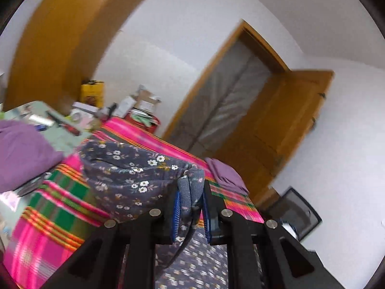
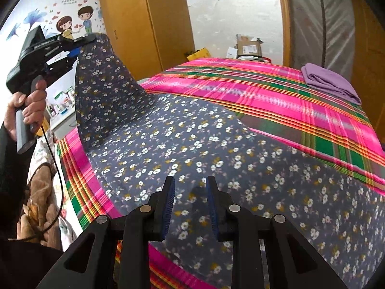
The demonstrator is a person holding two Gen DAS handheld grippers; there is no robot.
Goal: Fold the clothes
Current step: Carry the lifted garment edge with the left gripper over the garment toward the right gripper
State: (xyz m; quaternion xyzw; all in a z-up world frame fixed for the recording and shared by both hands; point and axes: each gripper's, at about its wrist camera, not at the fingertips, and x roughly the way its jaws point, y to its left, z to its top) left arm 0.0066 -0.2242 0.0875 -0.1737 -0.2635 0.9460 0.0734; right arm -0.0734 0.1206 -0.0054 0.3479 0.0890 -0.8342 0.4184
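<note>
On the plaid bed (image 2: 240,89), left tongs (image 1: 190,207) pinch the floral garment (image 2: 192,144) aloft (presumably for folding over), right tongs (image 2: 190,204) pinning its near edge.

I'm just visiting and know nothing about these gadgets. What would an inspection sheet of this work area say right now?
Surface: bed with a pink and green plaid cover.
Job's things: grey floral garment spread on the bed, one end lifted; folded purple cloth at the far corner.
Clutter: cardboard boxes and a yellow box beyond the bed; purple bedding at the side.
Grippers: left gripper clamps a bunch of the floral garment and holds it up; right gripper is low over the garment, and whether it grips is unclear.
Cables: black cable hangs from the left handle.
Surroundings: wooden wardrobe, open wooden door, cartoon wall stickers.
</note>
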